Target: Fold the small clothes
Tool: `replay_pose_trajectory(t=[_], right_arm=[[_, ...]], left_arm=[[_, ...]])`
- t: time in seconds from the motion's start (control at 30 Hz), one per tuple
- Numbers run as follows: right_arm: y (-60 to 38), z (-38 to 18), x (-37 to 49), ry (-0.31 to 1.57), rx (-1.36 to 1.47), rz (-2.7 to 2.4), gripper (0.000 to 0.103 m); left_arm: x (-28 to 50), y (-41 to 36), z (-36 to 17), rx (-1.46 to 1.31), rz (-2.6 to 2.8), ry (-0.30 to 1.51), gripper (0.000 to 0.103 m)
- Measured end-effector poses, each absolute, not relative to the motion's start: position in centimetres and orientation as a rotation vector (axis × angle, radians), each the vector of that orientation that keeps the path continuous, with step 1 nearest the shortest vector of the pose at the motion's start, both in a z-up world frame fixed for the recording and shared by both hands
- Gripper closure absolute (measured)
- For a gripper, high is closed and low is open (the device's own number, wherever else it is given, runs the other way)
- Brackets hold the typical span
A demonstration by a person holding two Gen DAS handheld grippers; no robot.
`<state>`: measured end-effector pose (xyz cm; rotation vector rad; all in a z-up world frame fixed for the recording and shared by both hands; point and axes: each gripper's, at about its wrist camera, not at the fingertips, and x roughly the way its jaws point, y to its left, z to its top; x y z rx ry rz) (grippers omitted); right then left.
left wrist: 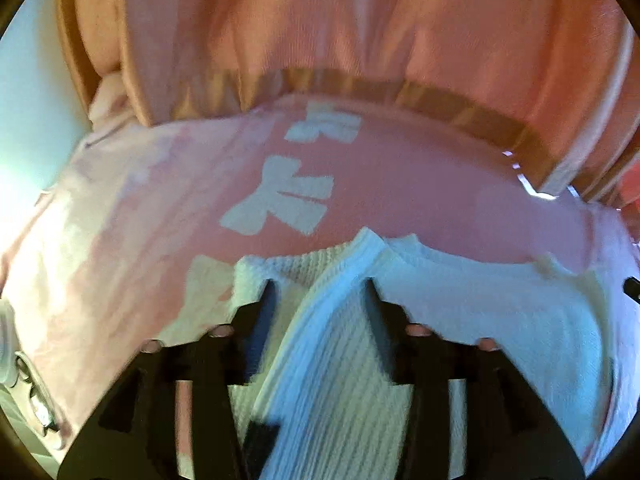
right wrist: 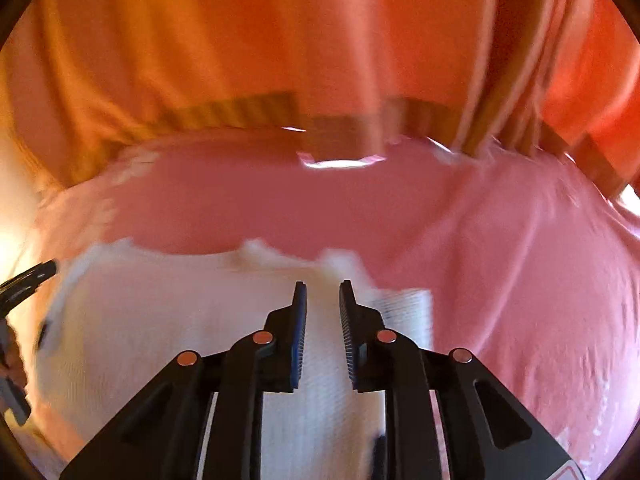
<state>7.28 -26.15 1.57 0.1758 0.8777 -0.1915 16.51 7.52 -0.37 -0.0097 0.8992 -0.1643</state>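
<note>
A small white ribbed garment [left wrist: 460, 312] lies on a pink cloth surface with white letter shapes [left wrist: 280, 200]. In the left wrist view my left gripper [left wrist: 322, 284] is open, its black fingers [left wrist: 268, 300] apart, with a fold of the white garment rising between them. In the right wrist view the same white garment [right wrist: 160, 320] lies below my right gripper [right wrist: 323, 286], whose jaws stand a little apart over the white fabric, not pinching it. The left gripper's tip shows at the left edge of the right wrist view [right wrist: 28, 280].
An orange-pink garment with a ribbed brown hem [left wrist: 440, 100] hangs just behind the pink surface, worn by the person; it also fills the top of the right wrist view [right wrist: 320, 40]. The pink cloth [right wrist: 520, 280] spreads to the right.
</note>
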Motion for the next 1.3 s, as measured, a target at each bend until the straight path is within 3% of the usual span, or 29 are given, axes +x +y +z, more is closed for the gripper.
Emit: replay_pose_trajectory(t=[0.03, 0.07, 0.2, 0.37, 0.47, 0.53, 0.57, 0.63, 0.73, 1.13, 1.3], right_arm=[[-25.4, 1.8, 6.8, 0.876, 0.184, -0.161, 0.085], [-24.1, 1.9, 6.2, 0.882, 0.197, -0.103, 0.085], [-18.8, 0.6, 6.3, 0.958, 0.172, 0.05, 0.103], [-14.0, -2.0, 8.7, 1.039, 0.132, 0.114, 0.103], [-12.9, -3.6, 10.3, 1.09, 0.145, 0.133, 0.103], [-12.5, -5.1, 11.4, 1.142, 0.131, 0.113, 0.103], [-12.7, -5.6, 11.8, 1.147, 0.133, 0.113, 0.103], [-12.2, -5.7, 12.1, 1.143, 0.116, 0.111, 0.103], [-12.2, -5.9, 12.1, 1.147, 0.108, 0.121, 0.103], [-11.5, -6.3, 13.2, 1.153, 0.049, 0.113, 0.103], [-13.2, -6.0, 13.3, 1.146, 0.142, 0.187, 0.103]], left_arm=[[15.7, 8.2, 0.0, -0.019, -0.168, 0.895, 0.036], [14.6, 9.3, 0.0, -0.046, -0.157, 0.898, 0.036], [12.9, 12.7, -2.6, -0.225, -0.149, 1.01, 0.033], [12.9, 14.4, -7.1, -0.212, -0.113, 1.079, 0.031], [12.4, 15.0, -7.1, -0.266, -0.143, 1.062, 0.032], [12.4, 15.2, -7.2, -0.286, -0.151, 1.059, 0.036], [12.3, 15.3, -7.2, -0.293, -0.159, 1.059, 0.042], [12.2, 15.6, -7.1, -0.335, -0.212, 1.069, 0.065], [12.0, 15.8, -6.6, -0.401, -0.243, 1.09, 0.077], [8.4, 7.7, 6.2, -0.438, -0.596, 0.835, 0.082], [8.1, 1.9, 7.6, -0.373, -0.648, 0.83, 0.082]])
